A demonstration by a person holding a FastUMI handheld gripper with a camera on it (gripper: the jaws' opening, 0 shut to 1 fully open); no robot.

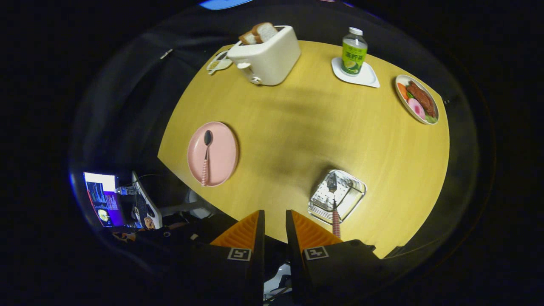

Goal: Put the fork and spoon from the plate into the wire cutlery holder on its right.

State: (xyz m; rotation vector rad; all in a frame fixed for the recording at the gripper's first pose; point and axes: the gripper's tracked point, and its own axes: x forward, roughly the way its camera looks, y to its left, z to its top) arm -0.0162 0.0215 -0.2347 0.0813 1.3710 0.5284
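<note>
The gripper (pixel 275 221) hangs above the near edge of a yellow wooden table (pixel 306 127). Its two fingers stand a narrow gap apart and hold nothing; only the table edge and the floor below show between them.

The pink plate (pixel 221 170) lies on the left part of the table, well to the left of the fingers and beyond them. The spoon (pixel 206 158) rests on the plate, its dark bowl toward the far side and its striped handle reaching the plate's near rim.

The wire cutlery holder (pixel 350 199) sits to the right of the plate, near the table's near edge and just ahead of the right finger. The fork (pixel 334 204) lies in it, tines toward the far side, while its striped handle sticks out over the holder's near rim, close to the right finger without touching it.

On the far side of the table:
- A white toaster (pixel 267 57) with bread slices (pixel 258 33) in its slots stands at the far left, with a small dish (pixel 219 63) just left of it.
- A green bottle (pixel 354 52) stands upright on a white coaster (pixel 363 76).
- A plate of food (pixel 417 100) lies at the far right edge.

A lit screen (pixel 102 197) shows off the table, below its near left corner.
</note>
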